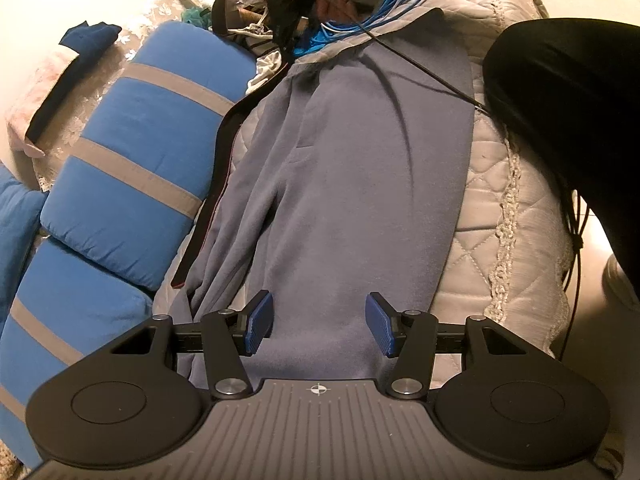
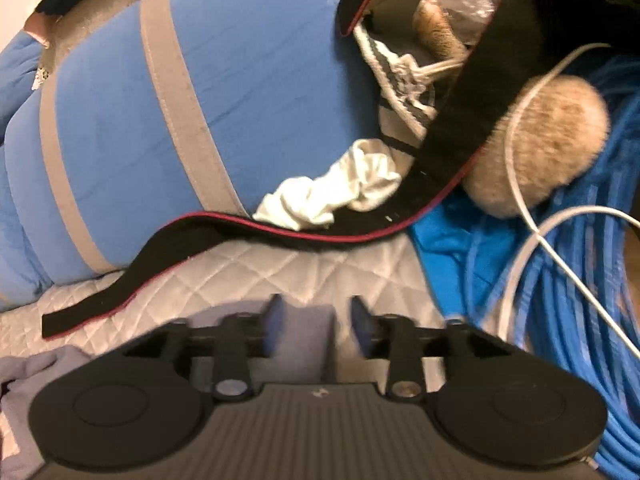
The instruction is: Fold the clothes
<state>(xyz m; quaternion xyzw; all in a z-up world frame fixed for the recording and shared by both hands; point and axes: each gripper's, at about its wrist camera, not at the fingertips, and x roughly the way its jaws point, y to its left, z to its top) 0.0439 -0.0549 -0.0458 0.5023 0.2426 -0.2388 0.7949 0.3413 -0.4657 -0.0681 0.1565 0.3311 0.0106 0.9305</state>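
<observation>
Left gripper (image 1: 319, 324): fingers (image 1: 259, 322) were apart, nothing pinched, hovering over the near end of the garment (image 1: 344, 168). Looks staged for a grab at that end, not yet committed.

Right gripper (image 2: 316, 328): fingers (image 2: 275, 326) also apart. A flap of the same grey-blue cloth sat between them, but the view was blurred, so I couldn't tell whether the pads touched it; it read as not clamped. It was at the garment's far end, near the quilt's (image 2: 224, 272) cluttered edge.

Garment lay lengthwise on the quilt, mostly flat, one side already doubled over along the left, creases running down it. One gripper at each end suggests the setup for bringing the ends together.

Outward: a black strap (image 2: 248, 232) with red edging snaked along the quilt's left edge against the blue cushions (image 1: 132, 152). Beyond the far end were a white rag (image 2: 332, 196), a plush toy (image 2: 556, 148) and a blue cable coil (image 2: 580, 288). Snag risk if the right gripper sweeps that way.
</observation>
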